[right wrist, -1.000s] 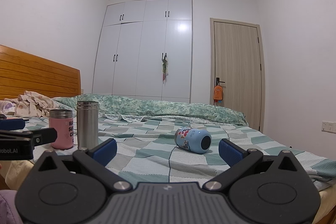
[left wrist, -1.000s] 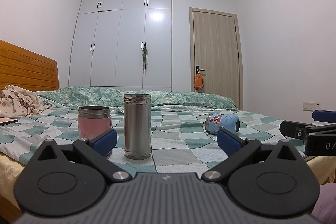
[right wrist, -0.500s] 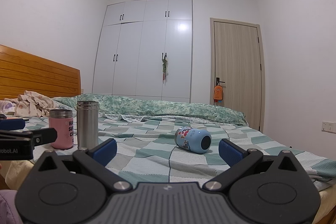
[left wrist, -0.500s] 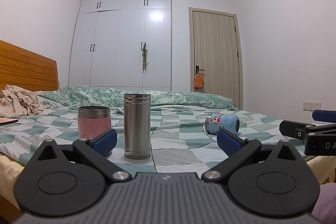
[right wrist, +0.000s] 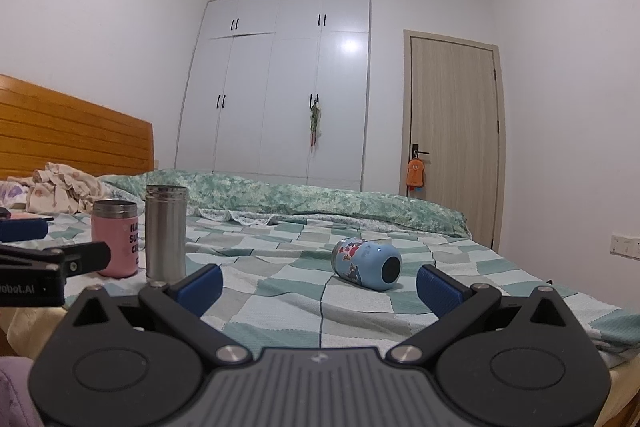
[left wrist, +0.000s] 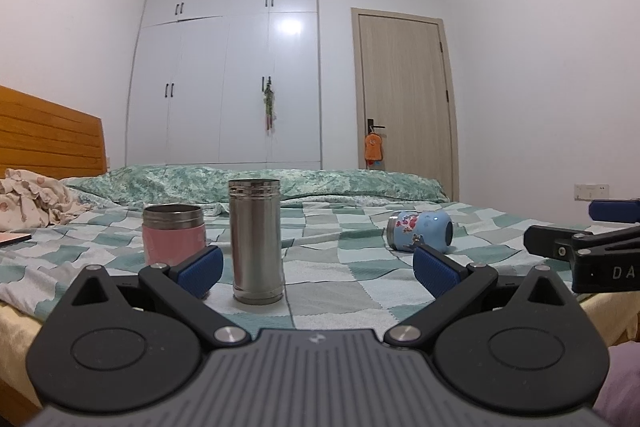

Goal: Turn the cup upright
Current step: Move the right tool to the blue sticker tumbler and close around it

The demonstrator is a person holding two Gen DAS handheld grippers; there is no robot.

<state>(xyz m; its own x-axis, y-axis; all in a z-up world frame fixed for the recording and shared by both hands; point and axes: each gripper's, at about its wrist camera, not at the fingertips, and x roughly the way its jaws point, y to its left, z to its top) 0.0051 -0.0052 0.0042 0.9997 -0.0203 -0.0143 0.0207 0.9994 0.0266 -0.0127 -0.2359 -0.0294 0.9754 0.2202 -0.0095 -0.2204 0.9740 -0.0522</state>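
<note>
A light blue cup with a red pattern lies on its side on the checked bedspread, its dark end facing me; it also shows in the left wrist view. My right gripper is open and empty, short of the cup, which sits between its blue fingertips in the view. My left gripper is open and empty in front of an upright steel flask. An upright pink cup stands left of the flask.
The bed has a green checked cover and a rolled green quilt at the far side. Crumpled cloth lies by the wooden headboard. White wardrobe and a door stand behind.
</note>
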